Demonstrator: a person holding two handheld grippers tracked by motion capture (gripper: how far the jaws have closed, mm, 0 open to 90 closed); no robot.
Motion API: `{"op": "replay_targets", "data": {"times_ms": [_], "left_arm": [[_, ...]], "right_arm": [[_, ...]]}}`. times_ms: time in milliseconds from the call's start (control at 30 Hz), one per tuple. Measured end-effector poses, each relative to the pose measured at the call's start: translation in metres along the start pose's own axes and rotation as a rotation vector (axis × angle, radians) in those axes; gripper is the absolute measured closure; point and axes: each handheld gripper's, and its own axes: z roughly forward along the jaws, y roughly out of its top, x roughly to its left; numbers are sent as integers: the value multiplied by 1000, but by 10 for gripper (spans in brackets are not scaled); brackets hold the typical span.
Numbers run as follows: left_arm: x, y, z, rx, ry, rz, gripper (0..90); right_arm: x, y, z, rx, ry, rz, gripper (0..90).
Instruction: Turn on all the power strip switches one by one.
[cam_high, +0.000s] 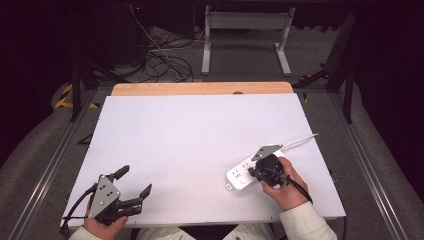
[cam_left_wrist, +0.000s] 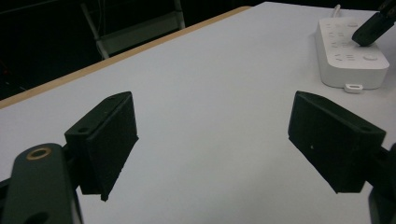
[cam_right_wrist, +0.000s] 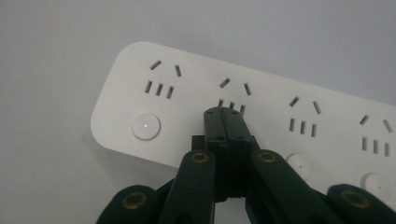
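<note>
Over the power strip (cam_right_wrist: 243, 107), the right gripper (cam_right_wrist: 226, 114) has its jaws pressed together into one blunt tip, probably to poke a switch button. Well to the strip's left, the left gripper (cam_high: 134, 183) idles with jaws spread, holding nothing.

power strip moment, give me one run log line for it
right gripper: shut, tips over power strip second socket | left gripper: open, nothing held, over white table | strip cable: trails away
</note>
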Motion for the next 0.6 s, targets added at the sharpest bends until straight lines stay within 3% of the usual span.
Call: {"op": "replay_targets", "data": {"times_ms": [67,133,200,467,600], "left_arm": [[1,0,0,-3,1,2,160],[1,0,1,0,3,0,160],[1,0,2,3,2,-4,160],[1,0,1,-1,6,-1,160],[1,0,1,0,5,0,160]], "right_arm": [[0,-2,-7,-64,2,2,900],[-5,-1,-23,-175,24,35,900],[-7,0,-35,-232,23,46,900],[-11,-4,-37,-238,8,54,900],[-16,-7,-40,-236,-24,59,900]]}}
